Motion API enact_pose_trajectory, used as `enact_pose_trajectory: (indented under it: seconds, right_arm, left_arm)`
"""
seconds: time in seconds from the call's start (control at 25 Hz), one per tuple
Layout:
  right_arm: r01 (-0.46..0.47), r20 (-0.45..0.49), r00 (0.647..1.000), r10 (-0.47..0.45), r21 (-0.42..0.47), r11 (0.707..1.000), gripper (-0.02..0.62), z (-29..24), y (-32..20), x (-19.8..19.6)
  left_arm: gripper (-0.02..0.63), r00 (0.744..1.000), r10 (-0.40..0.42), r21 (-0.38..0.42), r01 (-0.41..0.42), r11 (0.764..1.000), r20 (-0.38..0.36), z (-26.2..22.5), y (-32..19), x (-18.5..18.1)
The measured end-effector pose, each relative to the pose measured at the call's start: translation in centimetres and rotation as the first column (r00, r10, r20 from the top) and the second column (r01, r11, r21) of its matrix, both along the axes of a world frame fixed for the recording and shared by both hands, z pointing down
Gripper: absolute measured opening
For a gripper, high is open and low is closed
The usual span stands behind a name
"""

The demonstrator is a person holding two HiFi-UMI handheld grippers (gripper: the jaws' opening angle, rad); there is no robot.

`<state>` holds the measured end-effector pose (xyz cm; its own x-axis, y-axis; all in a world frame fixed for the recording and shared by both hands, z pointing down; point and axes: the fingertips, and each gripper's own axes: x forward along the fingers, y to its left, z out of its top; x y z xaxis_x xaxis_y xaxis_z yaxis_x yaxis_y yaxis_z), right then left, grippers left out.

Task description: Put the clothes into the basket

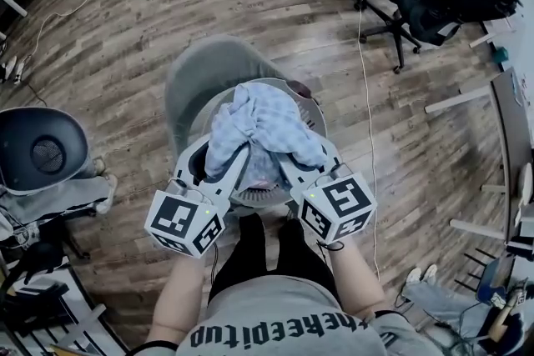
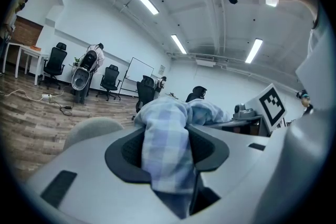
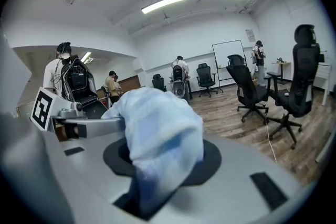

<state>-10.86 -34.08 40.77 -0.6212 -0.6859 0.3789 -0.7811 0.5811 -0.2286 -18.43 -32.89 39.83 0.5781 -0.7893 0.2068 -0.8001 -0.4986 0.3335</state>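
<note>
Well, left gripper (image 1: pixel 224 157) and right gripper (image 1: pixel 305 159) each clamped the checked garment (image 1: pixel 263 121) over the basket (image 1: pixel 260 198); an uneven release could have left cloth hanging outside.

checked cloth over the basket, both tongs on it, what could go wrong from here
1. The checked cloth is bunched about as wide as the basket, so a fold may end up draped over the rim rather than inside.
2. The left tongs and right tongs each pinch only one fold. If one lets go first, the cloth could swing sideways and slide out.
</note>
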Motion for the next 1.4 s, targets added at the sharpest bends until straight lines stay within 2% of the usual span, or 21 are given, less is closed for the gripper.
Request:
enact_pose_trajectory:
  seconds: [0.68, 1.04, 1.24, 1.4]
  right_arm:
    - [-0.019, -0.040, 0.999, 0.012, -0.174, 0.985, 0.163, 8.1, 0.4, 1.1]
    - [-0.027, -0.052, 0.999, 0.017, -0.208, 0.978, 0.184, 9.9, 0.5, 1.2]
    - [-0.037, -0.108, 0.994, 0.016, -0.201, 0.979, 0.204, 10.5, 0.2, 1.9]
    - [-0.045, -0.149, 0.989, 0.017, -0.189, 0.981, 0.224, 10.6, 0.5, 2.1]
  left_arm:
    - [0.193, 1.000, 0.029, -0.166, -0.028, 0.986, 0.000, 7.8, -0.3, 1.0]
    - [0.200, 1.000, 0.030, -0.192, -0.028, 0.981, 0.007, 9.8, -0.6, 0.9]
    - [0.237, 0.999, 0.027, -0.207, -0.023, 0.978, 0.017, 10.5, -1.0, 1.3]
    - [0.301, 1.000, 0.004, -0.222, 0.000, 0.975, 0.015, 10.8, -0.8, 0.8]
